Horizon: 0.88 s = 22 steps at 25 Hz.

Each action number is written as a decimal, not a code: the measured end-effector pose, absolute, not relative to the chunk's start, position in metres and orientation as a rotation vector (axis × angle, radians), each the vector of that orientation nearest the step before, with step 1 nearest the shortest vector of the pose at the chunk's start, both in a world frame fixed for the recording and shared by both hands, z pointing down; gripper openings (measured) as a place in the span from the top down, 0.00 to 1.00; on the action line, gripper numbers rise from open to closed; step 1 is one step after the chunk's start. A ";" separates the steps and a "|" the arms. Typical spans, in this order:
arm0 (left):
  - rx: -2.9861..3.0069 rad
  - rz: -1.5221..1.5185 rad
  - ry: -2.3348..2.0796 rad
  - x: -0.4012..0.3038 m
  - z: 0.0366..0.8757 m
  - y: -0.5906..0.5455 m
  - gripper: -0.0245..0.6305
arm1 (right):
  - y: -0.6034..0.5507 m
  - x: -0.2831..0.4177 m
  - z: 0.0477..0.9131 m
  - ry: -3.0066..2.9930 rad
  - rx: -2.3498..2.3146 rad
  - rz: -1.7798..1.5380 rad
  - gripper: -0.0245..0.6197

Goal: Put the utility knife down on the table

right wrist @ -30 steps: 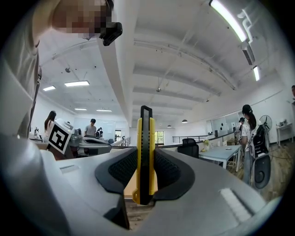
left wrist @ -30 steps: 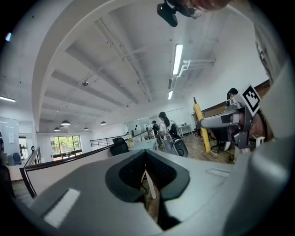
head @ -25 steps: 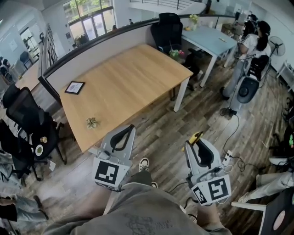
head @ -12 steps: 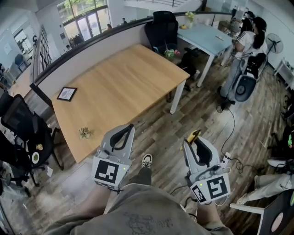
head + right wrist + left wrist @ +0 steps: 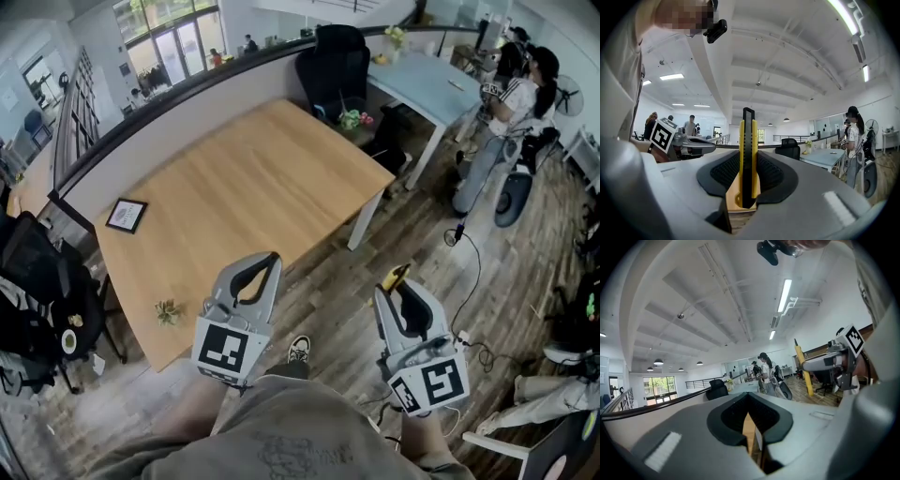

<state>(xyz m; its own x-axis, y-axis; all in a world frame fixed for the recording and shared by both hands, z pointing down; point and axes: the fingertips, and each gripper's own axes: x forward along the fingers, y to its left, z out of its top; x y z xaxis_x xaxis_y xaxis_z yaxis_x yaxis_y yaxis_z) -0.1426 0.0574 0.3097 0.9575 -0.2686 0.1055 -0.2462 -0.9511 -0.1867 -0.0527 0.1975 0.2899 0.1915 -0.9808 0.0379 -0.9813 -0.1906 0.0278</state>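
Since a second ago the desk has swung lower and leftward in the head view, so its near edge now lies closer to us, while both grippers sit much where they were. The utility knife is not down yet: it stands upright in the right gripper, whose fingers are clenched on its yellow body, the black slider facing the camera and the tip reaching past the fingertips. From the head view we see that yellow tip poking out over the wooden floor, off the desk's near edge and short of its corner leg. The left gripper hangs near the desk edge with its fingers closed together on nothing. On the desk we see only a small picture frame and a little plant, both well apart from the knife, with plenty of bare wood between. We judge the task barely begun: carrying the knife over the desk, lowering it and letting go all remain.
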 end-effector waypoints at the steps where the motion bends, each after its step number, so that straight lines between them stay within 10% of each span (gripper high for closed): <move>1: -2.927 -0.183 0.383 -0.134 0.307 0.046 0.96 | 0.186 -0.044 0.290 -1.966 2.388 0.021 0.77; 22: -2.884 -0.193 0.555 -0.036 0.315 -0.110 0.96 | 0.026 0.093 0.300 -2.000 2.282 -0.021 0.77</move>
<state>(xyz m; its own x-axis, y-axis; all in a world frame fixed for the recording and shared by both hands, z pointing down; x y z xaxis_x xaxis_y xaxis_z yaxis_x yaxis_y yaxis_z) -0.0358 -0.1097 0.3147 0.9210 -0.3791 0.0901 -0.3532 -0.9098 -0.2178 0.0927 0.0262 0.2995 0.1336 -0.9892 0.0599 -0.9877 -0.1280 0.0894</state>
